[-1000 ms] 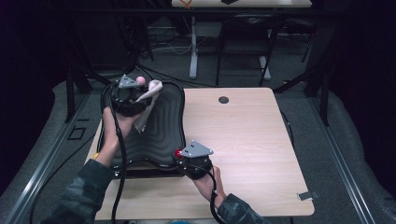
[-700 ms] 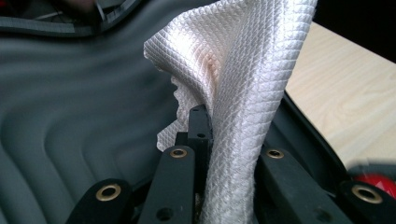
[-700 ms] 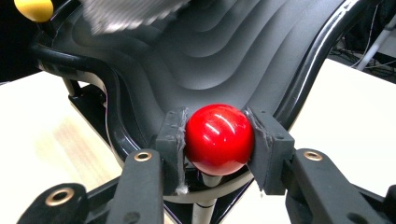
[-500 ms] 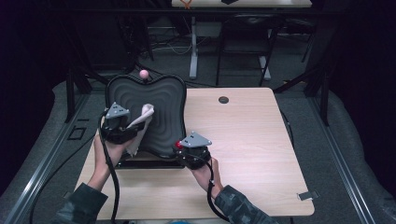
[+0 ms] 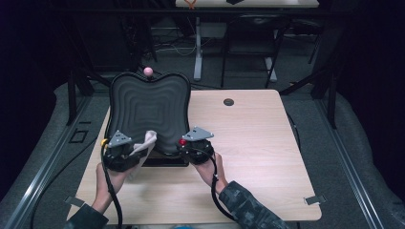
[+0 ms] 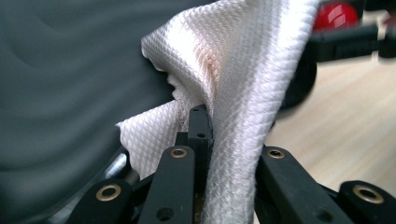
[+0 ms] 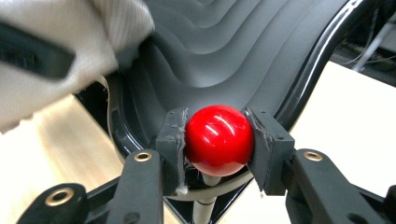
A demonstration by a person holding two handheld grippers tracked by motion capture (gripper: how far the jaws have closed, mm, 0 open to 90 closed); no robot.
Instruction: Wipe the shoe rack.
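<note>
the left gripper pinches a white cloth to wipe the black wavy board. the right gripper squeezes its red ball to hold it steady. next, rub the cloth across the ridges.

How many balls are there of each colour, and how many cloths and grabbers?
Red ball: 1
Pink ball: 1
White cloth: 1
Grabbers: 2, the left gripper and the right gripper
Total: 5
</note>
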